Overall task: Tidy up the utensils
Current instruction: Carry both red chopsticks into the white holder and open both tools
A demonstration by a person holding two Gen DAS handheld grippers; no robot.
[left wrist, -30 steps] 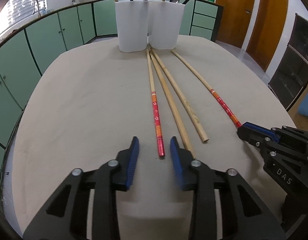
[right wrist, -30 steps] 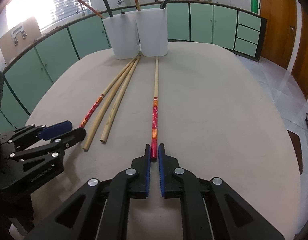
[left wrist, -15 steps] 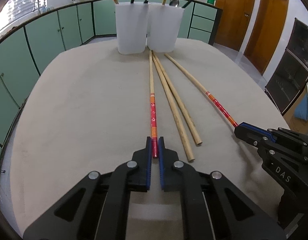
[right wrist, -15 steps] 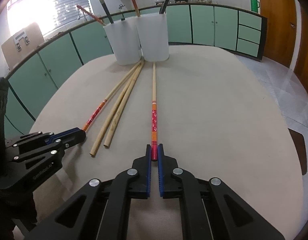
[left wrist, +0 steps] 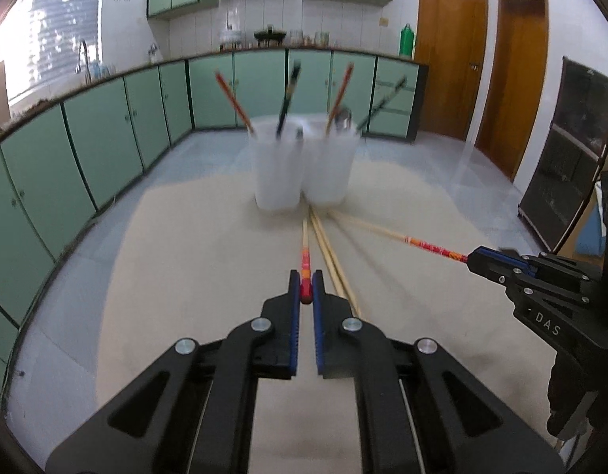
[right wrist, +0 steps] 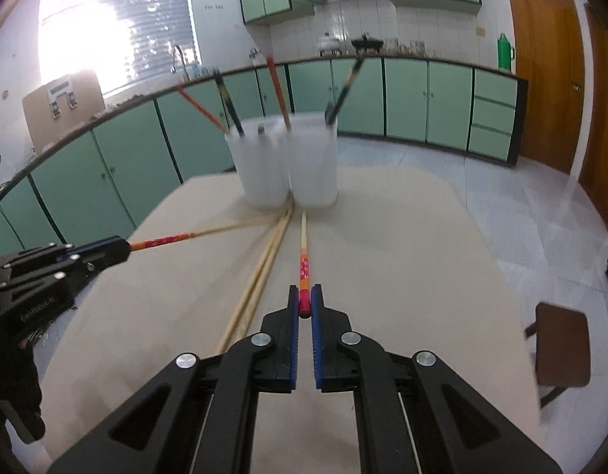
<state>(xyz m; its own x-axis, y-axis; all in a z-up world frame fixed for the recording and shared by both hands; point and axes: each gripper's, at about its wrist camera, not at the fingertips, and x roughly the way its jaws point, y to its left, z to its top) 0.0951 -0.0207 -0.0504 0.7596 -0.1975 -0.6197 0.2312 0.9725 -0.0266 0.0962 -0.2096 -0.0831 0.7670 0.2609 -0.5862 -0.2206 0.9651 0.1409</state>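
Red-ended chopsticks, one clamped in the left hand-held gripper [left wrist: 306, 290] and one in the right hand-held gripper [right wrist: 304, 305], have just been raised off the table [right wrist: 403, 260], ready for the white cups [left wrist: 304, 166].

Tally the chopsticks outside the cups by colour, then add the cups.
Red-patterned chopsticks: 2
Plain wooden chopsticks: 2
White cups: 2
Total: 6
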